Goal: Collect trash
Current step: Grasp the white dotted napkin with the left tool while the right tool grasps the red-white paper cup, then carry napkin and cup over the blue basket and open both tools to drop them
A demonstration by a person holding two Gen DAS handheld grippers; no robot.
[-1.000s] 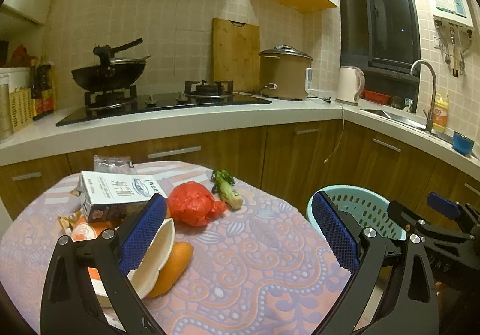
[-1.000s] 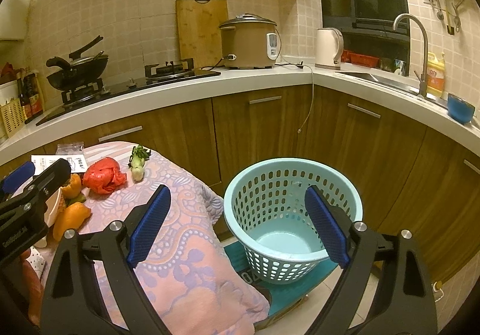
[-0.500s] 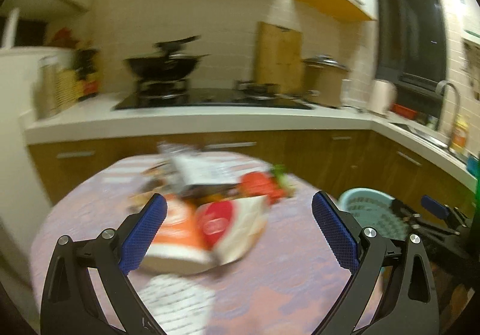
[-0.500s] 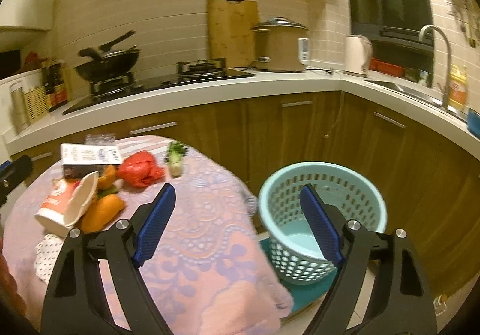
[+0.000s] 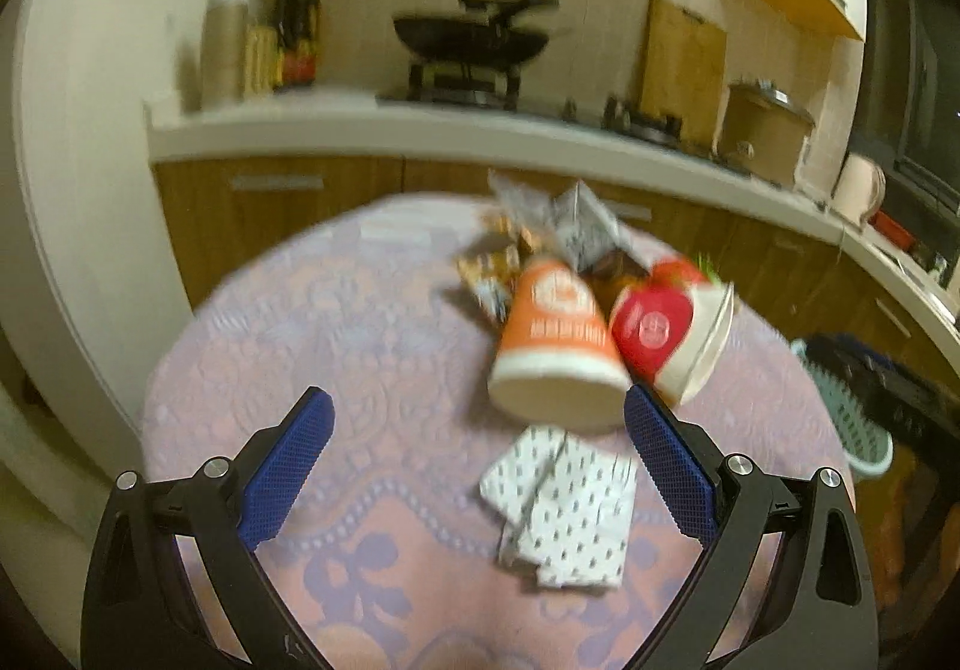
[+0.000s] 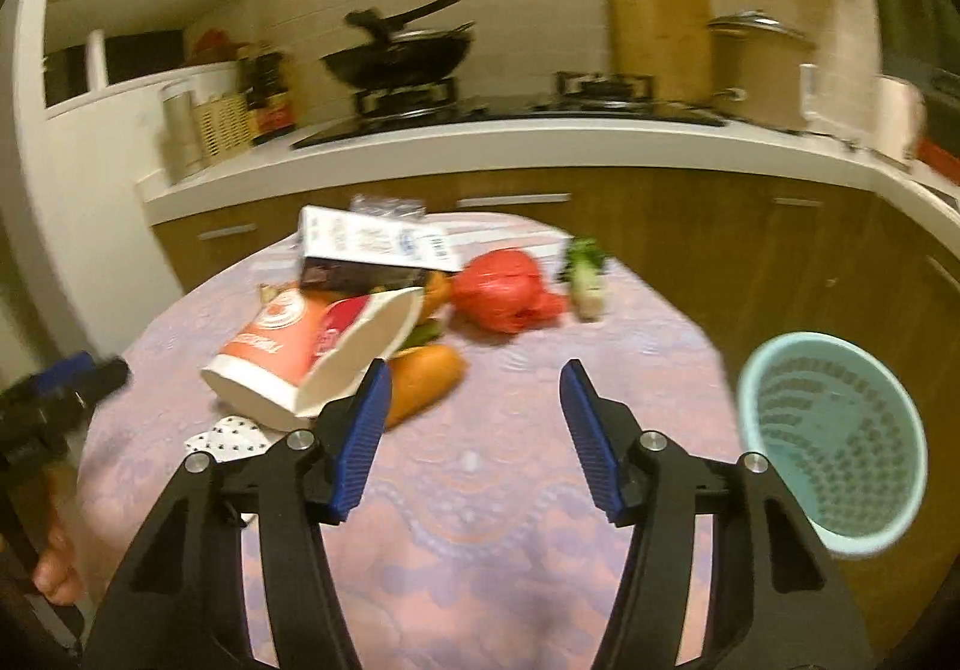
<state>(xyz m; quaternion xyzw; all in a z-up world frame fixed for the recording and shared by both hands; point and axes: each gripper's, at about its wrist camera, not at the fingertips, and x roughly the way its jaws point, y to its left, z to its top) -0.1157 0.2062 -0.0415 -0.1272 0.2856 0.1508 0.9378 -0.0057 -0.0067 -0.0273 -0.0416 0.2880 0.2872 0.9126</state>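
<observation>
Trash lies in a pile on the round table: an orange paper cup (image 5: 555,340) on its side, a red and white cup (image 5: 672,331) beside it, a folded dotted napkin (image 5: 564,502), a white carton (image 6: 372,244), a red plastic bag (image 6: 507,289), an orange peel (image 6: 423,382) and a green vegetable stub (image 6: 585,274). My left gripper (image 5: 477,460) is open and empty, just short of the cups and above the napkin. My right gripper (image 6: 474,430) is open and empty over the table, right of the cups. The teal trash basket (image 6: 834,442) stands on the floor at the right.
The patterned tablecloth (image 5: 336,322) covers the table. Behind it runs a counter (image 6: 510,141) with a wok (image 6: 402,54), a stove, a cutting board (image 6: 654,21) and a rice cooker (image 6: 759,63). A white appliance (image 5: 90,141) stands left of the table.
Both grippers have swung left and now look at the table. The left one has moved toward the cups and napkin. The basket has slid to the right edge of the right view.
</observation>
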